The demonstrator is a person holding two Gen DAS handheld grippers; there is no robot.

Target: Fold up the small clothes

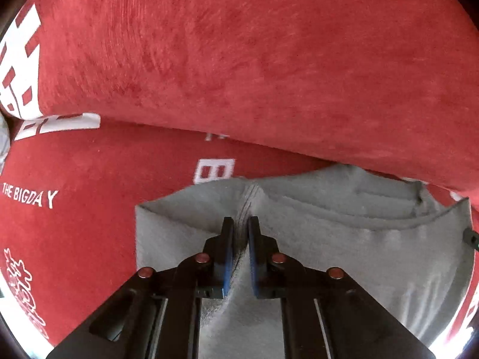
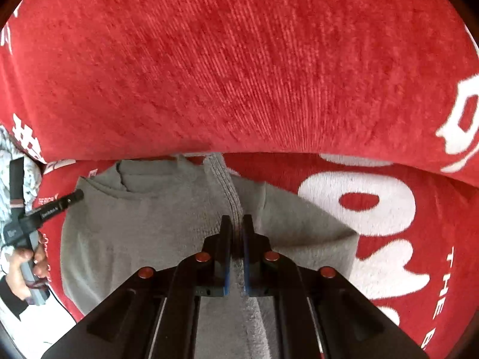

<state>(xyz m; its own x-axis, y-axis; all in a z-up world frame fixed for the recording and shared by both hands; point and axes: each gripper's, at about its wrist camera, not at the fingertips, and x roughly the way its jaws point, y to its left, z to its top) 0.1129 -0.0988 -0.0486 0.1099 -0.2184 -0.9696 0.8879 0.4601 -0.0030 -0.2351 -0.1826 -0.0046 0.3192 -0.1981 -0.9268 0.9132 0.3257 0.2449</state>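
A small grey garment [image 1: 344, 239] lies on a red cloth with white print [image 1: 74, 209]. My left gripper [image 1: 241, 221] is shut on a ridge of the grey fabric pinched between its blue-padded fingers. In the right wrist view the same grey garment [image 2: 143, 224] lies spread out, and my right gripper [image 2: 236, 220] is shut on a ribbed edge of it. The left gripper [image 2: 57, 206] also shows at the far left of the right wrist view, held by a hand.
A raised fold of the red cloth [image 1: 239, 59] rises right behind the garment and fills the upper half of both views [image 2: 239, 59]. White lettering [image 2: 359, 203] covers the cloth to the right. The person's hand [image 2: 21, 269] is at the left edge.
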